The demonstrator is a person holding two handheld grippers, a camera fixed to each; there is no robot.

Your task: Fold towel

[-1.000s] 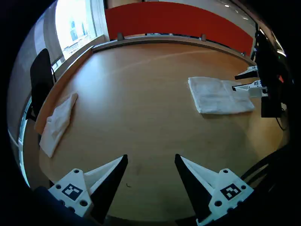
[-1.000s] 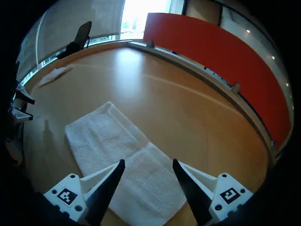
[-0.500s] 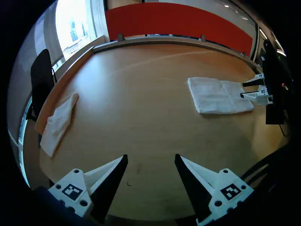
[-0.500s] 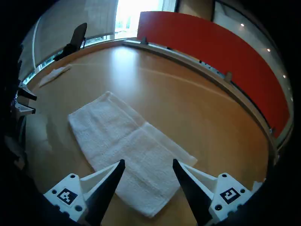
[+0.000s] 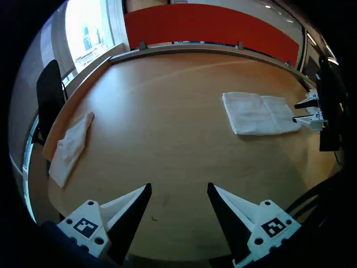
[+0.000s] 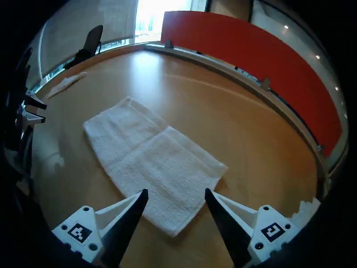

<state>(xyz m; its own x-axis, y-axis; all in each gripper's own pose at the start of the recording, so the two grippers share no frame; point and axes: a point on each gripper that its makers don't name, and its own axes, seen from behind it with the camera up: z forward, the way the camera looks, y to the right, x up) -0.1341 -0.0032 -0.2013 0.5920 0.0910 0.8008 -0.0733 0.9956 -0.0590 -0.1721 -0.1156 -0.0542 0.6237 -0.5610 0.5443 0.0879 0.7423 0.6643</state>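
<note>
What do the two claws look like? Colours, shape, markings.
Left claw and right claw match: two pointed, wedge-shaped fingers, white shells with black inner faces. Each finger base carries a square black-and-white tag with small screw holes beside it.

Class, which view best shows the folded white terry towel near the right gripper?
The right gripper view: the folded white terry towel lies large and close before the open right gripper, its layered edge plain. The left gripper view shows it small and far off on the wooden table.
</note>
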